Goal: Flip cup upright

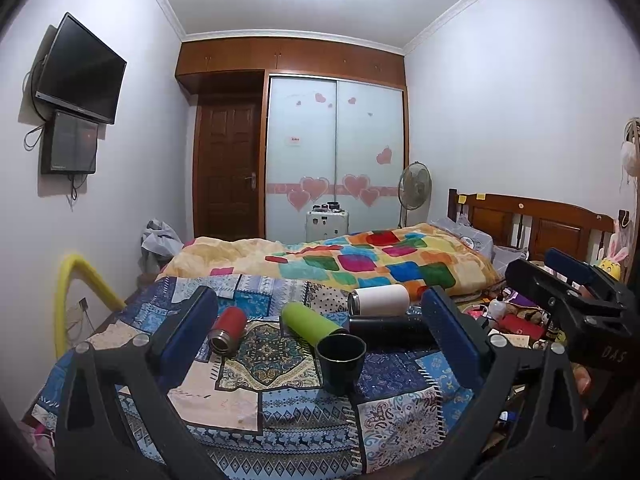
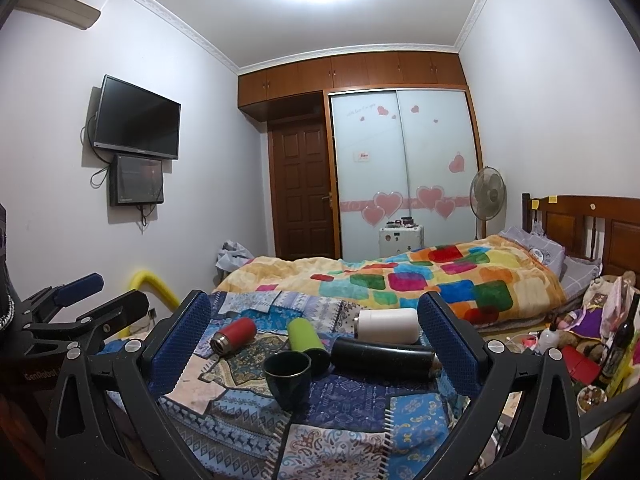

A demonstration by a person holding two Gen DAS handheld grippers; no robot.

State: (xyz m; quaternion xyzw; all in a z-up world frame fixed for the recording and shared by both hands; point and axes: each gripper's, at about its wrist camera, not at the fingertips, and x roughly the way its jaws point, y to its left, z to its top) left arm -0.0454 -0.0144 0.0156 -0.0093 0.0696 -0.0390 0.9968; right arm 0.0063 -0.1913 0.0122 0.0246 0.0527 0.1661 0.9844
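Observation:
A dark green cup [image 1: 341, 364] stands upright, mouth up, on the patchwork blanket [image 1: 280, 412]; it also shows in the right wrist view [image 2: 287, 378]. Behind it lie a red bottle [image 1: 228, 330] [image 2: 234, 335], a lime green bottle [image 1: 310, 324] [image 2: 304, 335], a white bottle [image 1: 379, 300] [image 2: 387, 325] and a black bottle [image 1: 386, 330] [image 2: 382, 356], all on their sides. My left gripper [image 1: 320, 328] is open and empty, held above the blanket short of the cup. My right gripper [image 2: 316, 334] is open and empty too, beside the left.
A colourful quilt [image 1: 360, 260] covers the bed beyond the blanket. A yellow padded rail [image 1: 76, 284] stands at the left. Clutter with bottles and toys [image 2: 580, 340] lies at the right by the wooden headboard [image 1: 532, 220]. A fan [image 1: 415, 188] stands behind.

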